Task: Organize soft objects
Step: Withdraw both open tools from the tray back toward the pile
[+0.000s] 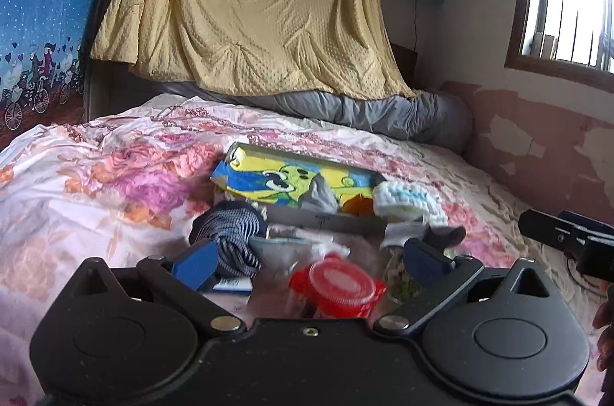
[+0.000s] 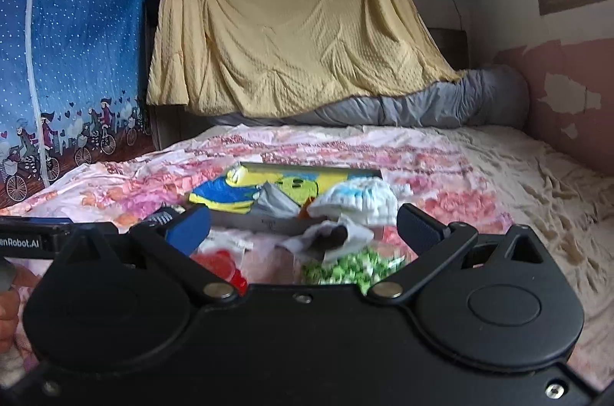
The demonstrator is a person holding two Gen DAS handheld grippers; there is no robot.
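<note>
Both grippers hover over a clutter of small things on the bed, jaws spread wide, holding nothing. The left gripper [image 1: 307, 258] sits above a red-lidded jar [image 1: 337, 285], with a striped cloth [image 1: 230, 233] by its left finger. The right gripper [image 2: 303, 227] faces a crumpled sock [image 2: 330, 235]. Best to dip onto one cloth and pinch it mid-fold, clear of the jars. Beyond lie a white knit piece [image 2: 355, 200] and a cartoon tray [image 1: 291, 177]. Only the right view shows the green bits [image 2: 353, 268] clearly; only the left shows the striped cloth in full.
</note>
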